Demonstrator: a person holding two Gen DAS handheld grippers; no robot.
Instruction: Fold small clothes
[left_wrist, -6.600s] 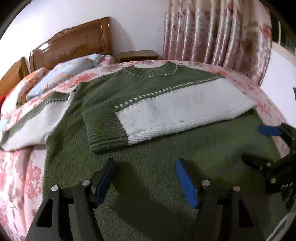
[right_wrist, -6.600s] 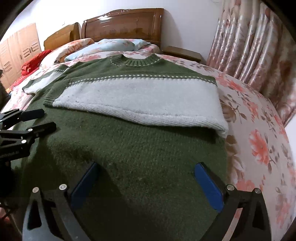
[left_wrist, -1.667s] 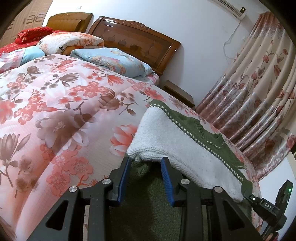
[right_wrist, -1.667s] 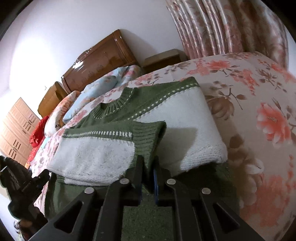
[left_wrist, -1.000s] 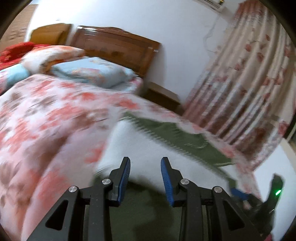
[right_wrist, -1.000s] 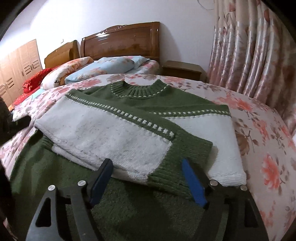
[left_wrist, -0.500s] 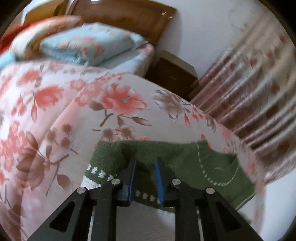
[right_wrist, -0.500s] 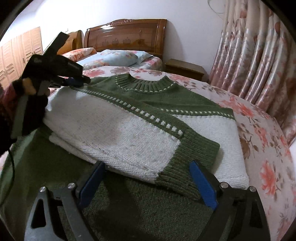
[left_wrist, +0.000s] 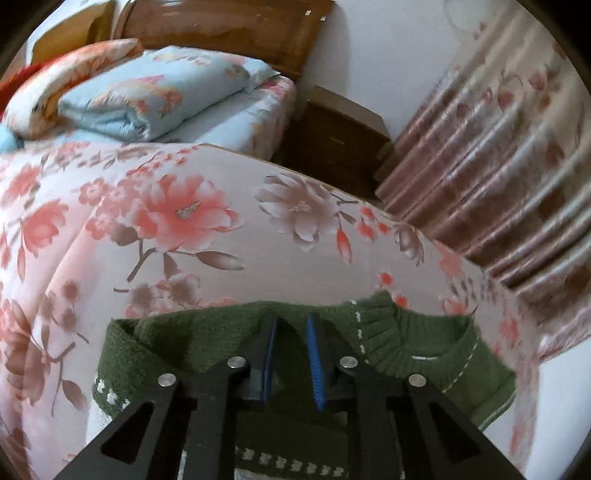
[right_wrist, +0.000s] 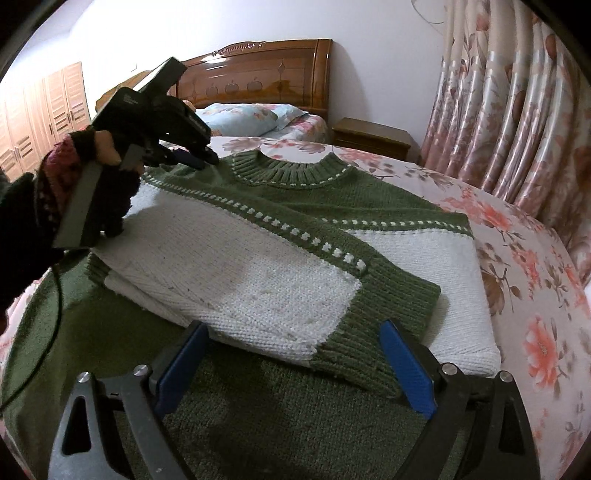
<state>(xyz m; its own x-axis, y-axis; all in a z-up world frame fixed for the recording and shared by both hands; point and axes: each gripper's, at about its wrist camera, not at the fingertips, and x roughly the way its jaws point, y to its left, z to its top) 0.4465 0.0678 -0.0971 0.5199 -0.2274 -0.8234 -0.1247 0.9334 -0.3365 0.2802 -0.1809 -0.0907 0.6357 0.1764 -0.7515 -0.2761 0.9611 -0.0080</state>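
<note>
Left claw (left_wrist: 290, 354) just been closing, pinching the sweater (right_wrist: 280, 236) shoulder beside the collar; right claw (right_wrist: 291, 363) hanging apart. Probably worth grabbing both layers, lifting evenly.

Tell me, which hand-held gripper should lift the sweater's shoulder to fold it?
Probably the left hand-held gripper: its jaws have just been closing on the green sweater at the shoulder beside the collar. The right hand-held gripper hangs open near the folded sleeve cuff.

Left gripper (left_wrist: 290, 354) fingers just narrowing; right gripper (right_wrist: 291, 363) fingers spread wide
</note>
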